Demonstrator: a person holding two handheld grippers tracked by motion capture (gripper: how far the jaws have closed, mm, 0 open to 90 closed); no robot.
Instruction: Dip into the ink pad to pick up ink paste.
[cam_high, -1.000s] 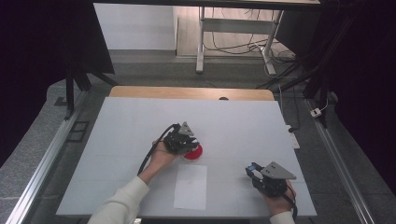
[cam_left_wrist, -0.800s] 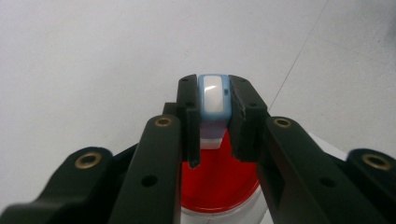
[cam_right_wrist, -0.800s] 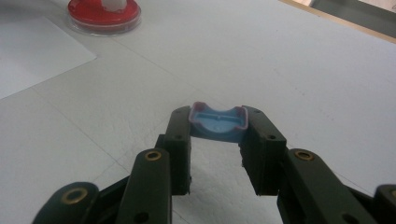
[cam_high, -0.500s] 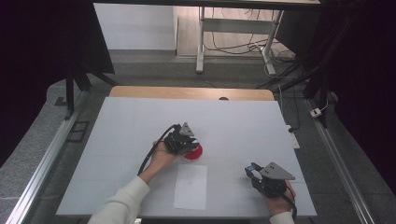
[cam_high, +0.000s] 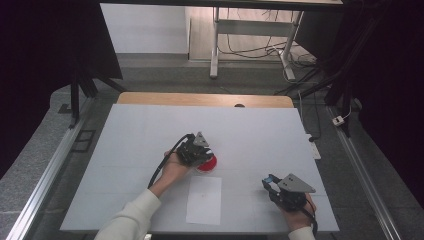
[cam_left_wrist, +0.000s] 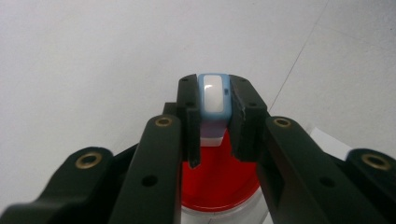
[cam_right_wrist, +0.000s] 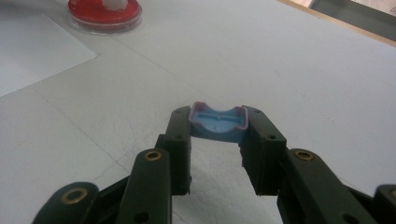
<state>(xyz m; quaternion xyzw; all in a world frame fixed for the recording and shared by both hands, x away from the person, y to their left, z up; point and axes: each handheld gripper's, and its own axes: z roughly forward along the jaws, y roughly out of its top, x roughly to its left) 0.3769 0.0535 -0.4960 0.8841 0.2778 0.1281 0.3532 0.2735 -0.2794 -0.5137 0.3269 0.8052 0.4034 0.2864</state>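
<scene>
A round red dish (cam_high: 210, 165) with a clear rim lies near the middle of the white table. My left gripper (cam_high: 205, 157) stands over it, shut on a small blue-and-white block (cam_left_wrist: 214, 98) held upright between the pads. The block's lower end is over the red dish (cam_left_wrist: 219, 182); I cannot tell whether it touches. My right gripper (cam_high: 268, 181) rests near the front right of the table, shut on a shallow blue cap (cam_right_wrist: 217, 122) with its hollow side facing the camera. The red dish (cam_right_wrist: 104, 15) lies far off at the upper left of the right gripper view.
A white sheet of paper (cam_high: 204, 200) lies flat in front of the dish, between the two hands. The white table top (cam_high: 140, 125) ends in a wooden strip (cam_high: 200, 99) at the far side. Metal rails (cam_high: 45, 175) run along both sides.
</scene>
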